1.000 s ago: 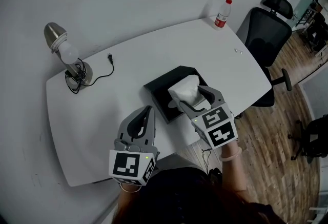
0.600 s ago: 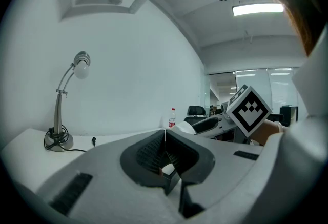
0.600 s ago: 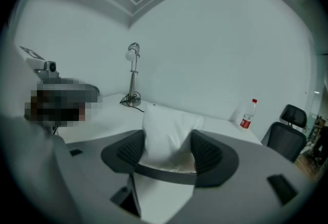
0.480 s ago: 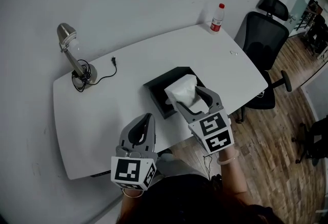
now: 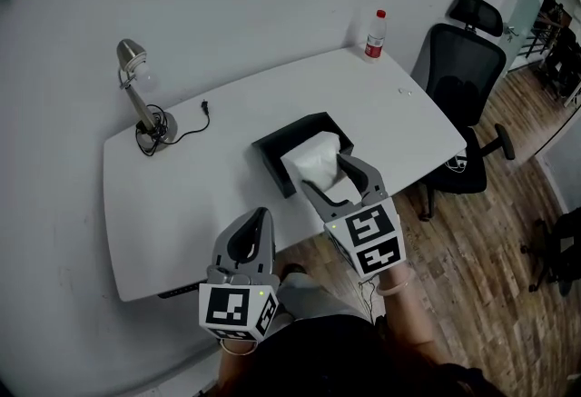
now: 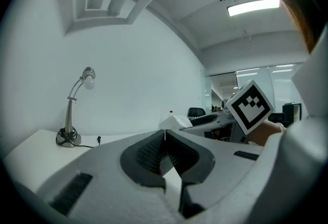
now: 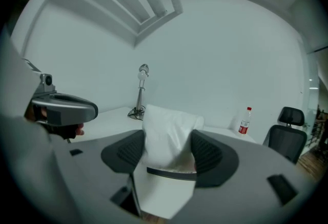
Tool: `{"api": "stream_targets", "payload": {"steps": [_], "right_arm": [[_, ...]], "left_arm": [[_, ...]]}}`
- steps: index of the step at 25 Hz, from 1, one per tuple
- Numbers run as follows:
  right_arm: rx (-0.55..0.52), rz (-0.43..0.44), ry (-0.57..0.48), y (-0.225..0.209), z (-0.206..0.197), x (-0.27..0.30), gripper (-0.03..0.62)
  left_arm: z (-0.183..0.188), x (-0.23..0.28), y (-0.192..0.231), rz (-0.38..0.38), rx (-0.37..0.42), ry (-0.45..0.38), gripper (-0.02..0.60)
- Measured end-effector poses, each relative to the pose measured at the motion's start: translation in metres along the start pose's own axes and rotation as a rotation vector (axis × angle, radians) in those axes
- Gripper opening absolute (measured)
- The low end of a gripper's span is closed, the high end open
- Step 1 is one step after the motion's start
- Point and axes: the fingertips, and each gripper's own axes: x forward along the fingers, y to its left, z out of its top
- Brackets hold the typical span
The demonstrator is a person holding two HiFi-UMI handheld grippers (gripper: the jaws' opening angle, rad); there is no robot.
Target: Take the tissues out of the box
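Rt tool (image 5: 327, 175) clamped on crumpled white tissue bundle (image 5: 313, 159)
You've got the bundle just over the near side of the open black rectangular box (image 5: 272, 148) on the white table (image 5: 182, 195), poking past the tips twd the box (can't tell if it's fully clear). Left tool (image 5: 258, 215) clenched, empty, farther off.

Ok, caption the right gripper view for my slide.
Right gripper grips the tissues; desk lamp and bottle stand behind.

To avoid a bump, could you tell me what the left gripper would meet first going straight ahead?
Probably the near left corner of the black box, though the left gripper may pass above it; depth is unclear.
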Motion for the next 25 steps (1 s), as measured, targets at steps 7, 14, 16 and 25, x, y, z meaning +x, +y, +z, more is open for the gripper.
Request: {"api": "stream_targets", "payload": {"steps": [7, 14, 16, 25], "right_arm": [[0.000, -0.002, -0.055, 0.007, 0.005, -0.031, 0.295], [0.010, -0.008, -0.103, 0.016, 0.009, -0.056, 0.295], [0.011, -0.012, -0.114, 0.018, 0.010, -0.063, 0.295], [-0.015, -0.016, -0.168, 0.026, 0.024, -0.094, 0.295]], "left_arm": [[0.007, -0.024, -0.022, 0.014, 0.003, -0.028, 0.028], [0.008, -0.039, -0.041, 0.007, 0.010, -0.034, 0.028], [0.009, -0.042, -0.044, 0.004, 0.010, -0.037, 0.028], [0.016, -0.052, -0.053, 0.009, 0.009, -0.065, 0.028]]}}
